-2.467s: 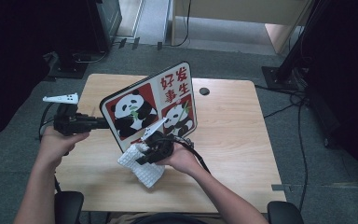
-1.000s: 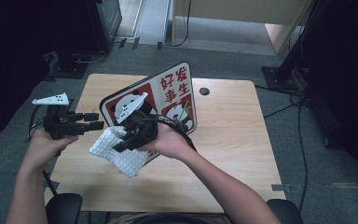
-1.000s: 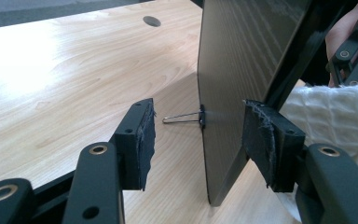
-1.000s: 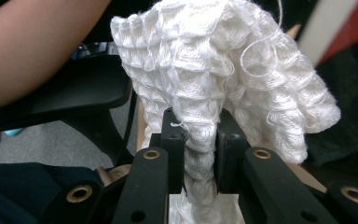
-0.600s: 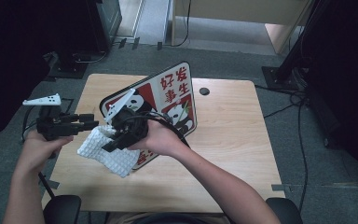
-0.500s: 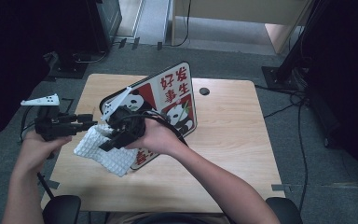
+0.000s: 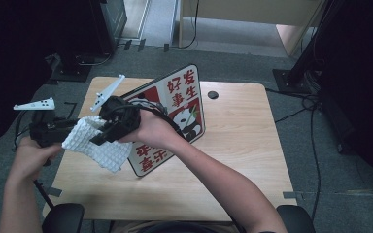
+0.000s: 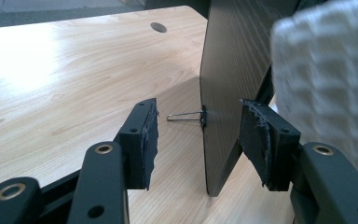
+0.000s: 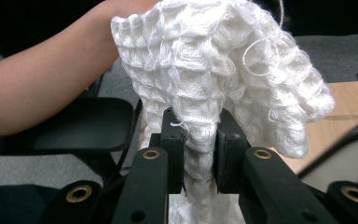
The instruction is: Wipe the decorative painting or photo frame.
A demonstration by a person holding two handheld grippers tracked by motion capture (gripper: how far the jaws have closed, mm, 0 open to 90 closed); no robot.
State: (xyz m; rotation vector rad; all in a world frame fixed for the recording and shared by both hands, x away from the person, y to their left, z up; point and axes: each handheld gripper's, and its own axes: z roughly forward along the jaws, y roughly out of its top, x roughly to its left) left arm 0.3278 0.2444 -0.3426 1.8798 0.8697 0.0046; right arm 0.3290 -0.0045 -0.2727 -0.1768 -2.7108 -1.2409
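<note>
A: Our right hand-held gripper (image 9: 199, 161) is clamped on the white cloth (image 9: 223, 70), lifted beside the panda board (image 7: 175, 116).

B: Our left hand-held gripper (image 8: 196, 140) gapes around the board's edge. Let's close there before wiping on the tabletop (image 7: 243, 131).

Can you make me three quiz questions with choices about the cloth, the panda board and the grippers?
1. Where is the cloth?
A in the right gripper
B flat on the table
C on the floor

2. What colour is the cloth?
A red
B white
C green

3. How are the left gripper jaws?
A shut tight
B open around the panda board edge
C holding a cup

Answers: 1 A, its jaws pinch the cloth. 2 B, the weave is white. 3 B, a gap shows beside each jaw.
</note>
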